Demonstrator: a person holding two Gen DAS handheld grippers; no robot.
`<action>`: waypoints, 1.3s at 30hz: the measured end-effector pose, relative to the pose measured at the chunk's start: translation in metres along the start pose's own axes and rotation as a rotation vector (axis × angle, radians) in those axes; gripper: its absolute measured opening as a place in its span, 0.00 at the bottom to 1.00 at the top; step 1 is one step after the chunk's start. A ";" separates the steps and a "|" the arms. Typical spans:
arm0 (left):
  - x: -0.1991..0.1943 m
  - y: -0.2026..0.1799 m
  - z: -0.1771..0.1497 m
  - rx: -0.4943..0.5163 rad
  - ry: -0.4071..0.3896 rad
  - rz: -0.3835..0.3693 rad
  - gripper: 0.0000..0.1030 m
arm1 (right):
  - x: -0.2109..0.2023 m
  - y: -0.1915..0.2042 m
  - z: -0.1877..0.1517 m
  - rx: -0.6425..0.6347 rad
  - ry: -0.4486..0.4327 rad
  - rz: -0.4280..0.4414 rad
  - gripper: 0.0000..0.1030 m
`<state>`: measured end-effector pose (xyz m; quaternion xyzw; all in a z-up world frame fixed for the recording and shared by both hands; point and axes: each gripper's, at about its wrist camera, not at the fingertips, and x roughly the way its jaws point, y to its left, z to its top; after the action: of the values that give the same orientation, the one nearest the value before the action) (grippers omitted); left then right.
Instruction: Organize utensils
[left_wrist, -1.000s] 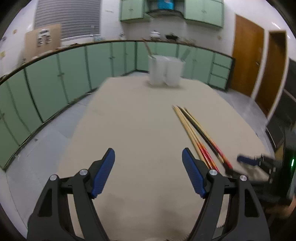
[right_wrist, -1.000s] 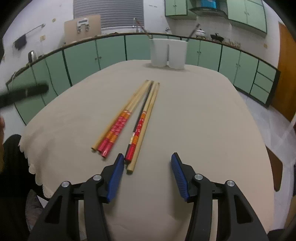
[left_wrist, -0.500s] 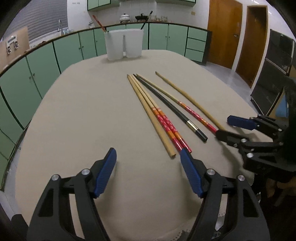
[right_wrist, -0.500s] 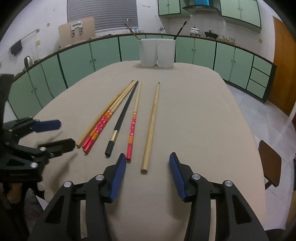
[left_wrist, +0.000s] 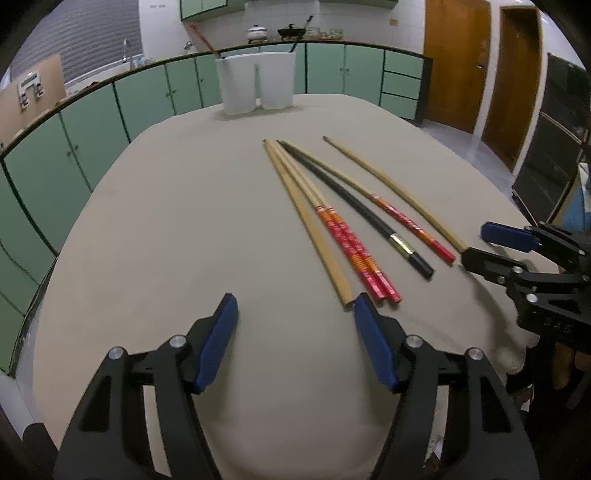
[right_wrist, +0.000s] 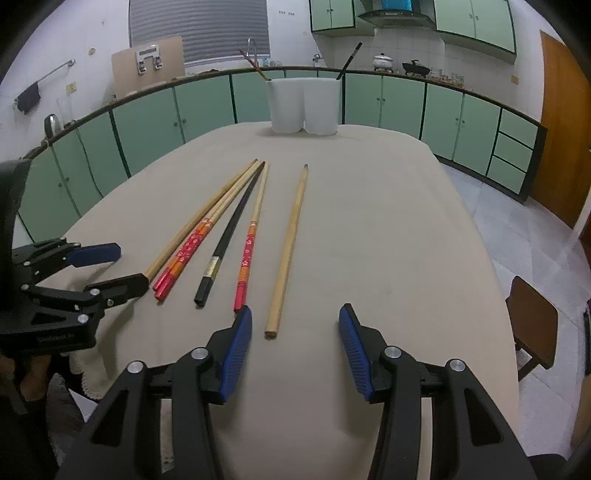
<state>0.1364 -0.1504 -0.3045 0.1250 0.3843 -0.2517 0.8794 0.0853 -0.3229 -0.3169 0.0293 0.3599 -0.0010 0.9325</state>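
Observation:
Several chopsticks lie on the beige tablecloth: a plain wooden one (right_wrist: 288, 246), a red-patterned one (right_wrist: 250, 240), a black one (right_wrist: 233, 229), a red-ended pair (right_wrist: 199, 236) and another plain one (right_wrist: 199, 217). They also show in the left wrist view, with the plain one (left_wrist: 306, 221) nearest. My left gripper (left_wrist: 293, 308) is open and empty, just short of their near ends. My right gripper (right_wrist: 295, 317) is open and empty, with the plain chopstick's end just ahead of its jaws. A white two-cup holder (right_wrist: 303, 105) stands at the far end.
The table (right_wrist: 388, 229) is oval with a cloth that hangs over its edges. Green cabinets (right_wrist: 406, 107) ring the room. A brown chair (right_wrist: 532, 321) stands to the right. Each gripper shows in the other's view, the left (right_wrist: 92, 266) and the right (left_wrist: 495, 247).
The left view has swung right so the chopsticks are in front of it. Both grippers have come closer to the chopsticks' near ends. One plain chopstick now lies apart from the rest.

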 end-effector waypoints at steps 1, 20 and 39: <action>0.001 -0.001 0.001 0.002 -0.003 0.002 0.59 | 0.002 0.000 0.000 -0.001 0.001 -0.010 0.46; 0.001 0.018 0.005 -0.061 -0.042 0.063 0.14 | 0.008 -0.007 0.007 0.077 -0.011 -0.037 0.08; -0.009 0.037 -0.006 -0.163 -0.020 0.166 0.17 | 0.006 0.004 0.004 0.099 -0.026 -0.064 0.12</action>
<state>0.1475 -0.1139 -0.3005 0.0820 0.3830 -0.1472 0.9083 0.0919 -0.3193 -0.3178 0.0639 0.3482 -0.0489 0.9340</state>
